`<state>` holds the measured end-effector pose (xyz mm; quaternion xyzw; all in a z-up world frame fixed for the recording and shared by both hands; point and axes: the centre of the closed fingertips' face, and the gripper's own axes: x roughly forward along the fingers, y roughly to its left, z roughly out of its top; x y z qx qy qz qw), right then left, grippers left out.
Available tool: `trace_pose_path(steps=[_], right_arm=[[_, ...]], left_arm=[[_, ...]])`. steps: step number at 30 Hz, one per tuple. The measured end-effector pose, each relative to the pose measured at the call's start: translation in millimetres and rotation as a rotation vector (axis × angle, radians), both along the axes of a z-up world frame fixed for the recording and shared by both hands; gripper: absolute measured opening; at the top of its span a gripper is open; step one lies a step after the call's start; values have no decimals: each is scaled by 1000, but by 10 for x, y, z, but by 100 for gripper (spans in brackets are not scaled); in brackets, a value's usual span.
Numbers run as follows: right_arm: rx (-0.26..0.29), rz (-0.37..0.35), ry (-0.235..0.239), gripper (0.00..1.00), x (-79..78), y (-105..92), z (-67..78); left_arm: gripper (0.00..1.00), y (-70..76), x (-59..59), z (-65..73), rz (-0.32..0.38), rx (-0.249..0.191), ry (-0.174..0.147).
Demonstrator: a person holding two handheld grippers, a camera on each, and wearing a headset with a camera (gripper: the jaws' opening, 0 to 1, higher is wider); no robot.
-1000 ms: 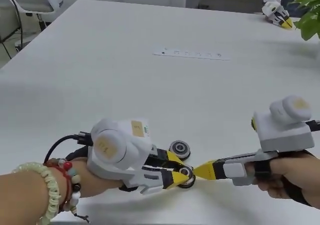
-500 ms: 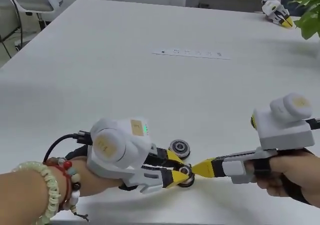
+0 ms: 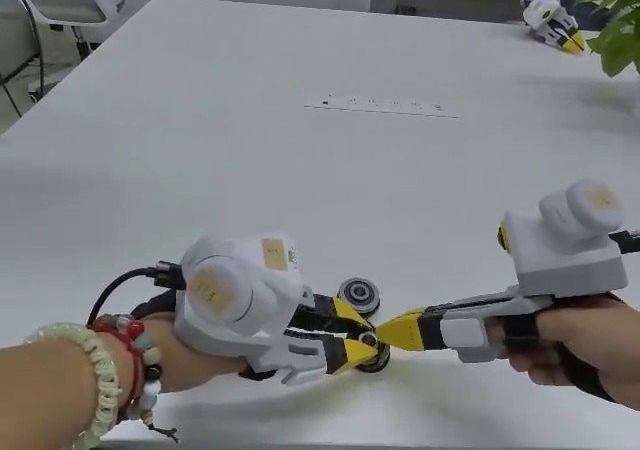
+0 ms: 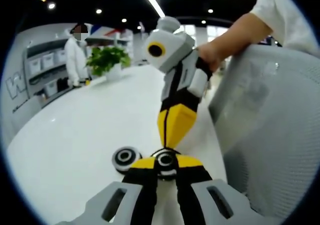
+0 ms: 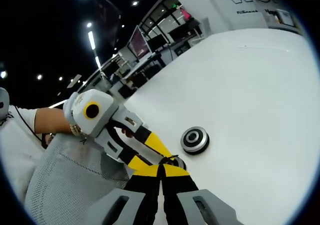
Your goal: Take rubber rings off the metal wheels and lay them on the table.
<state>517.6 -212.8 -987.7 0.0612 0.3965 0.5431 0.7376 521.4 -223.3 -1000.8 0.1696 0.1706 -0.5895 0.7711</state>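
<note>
My left gripper point(image 3: 358, 350) point(image 4: 165, 161) is shut on a small metal wheel point(image 3: 374, 354) point(image 4: 165, 158) with a black rubber ring, holding it just above the table near the front edge. My right gripper point(image 3: 384, 334) point(image 5: 161, 170) comes in from the right. Its yellow jaws are pressed together at the wheel's rim, pinching the ring's thin black edge point(image 5: 173, 159). A second wheel point(image 3: 358, 295) point(image 4: 126, 157) point(image 5: 195, 139) with its ring still on lies flat on the table just behind the held one.
The white table point(image 3: 300, 190) stretches far back, with a flat strip of sockets point(image 3: 383, 106) set into its middle. A potted plant point(image 3: 618, 30) and another person's gripper point(image 3: 555, 22) are at the far right corner.
My right gripper has edged left and slightly up, closing onto the held wheel's rim. The left gripper and both wheels have stayed in place.
</note>
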Motion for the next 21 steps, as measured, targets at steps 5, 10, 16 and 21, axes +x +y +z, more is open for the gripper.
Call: trace_pose_path(steps=[5, 10, 16, 21], right_arm=[[-20, -14, -9, 0, 41, -40, -14], [-84, -21, -23, 0, 72, -109, -111], [-93, -21, -27, 0, 97, -128, -123], [-100, -24, -21, 0, 103, -146, -135]], left_arm=[[14, -1, -4, 2, 1, 0, 0], [14, -3, -3, 5, 5, 8, 1], [14, -15, 13, 20, 23, 31, 44], [14, 18, -6, 30, 11, 46, 35]])
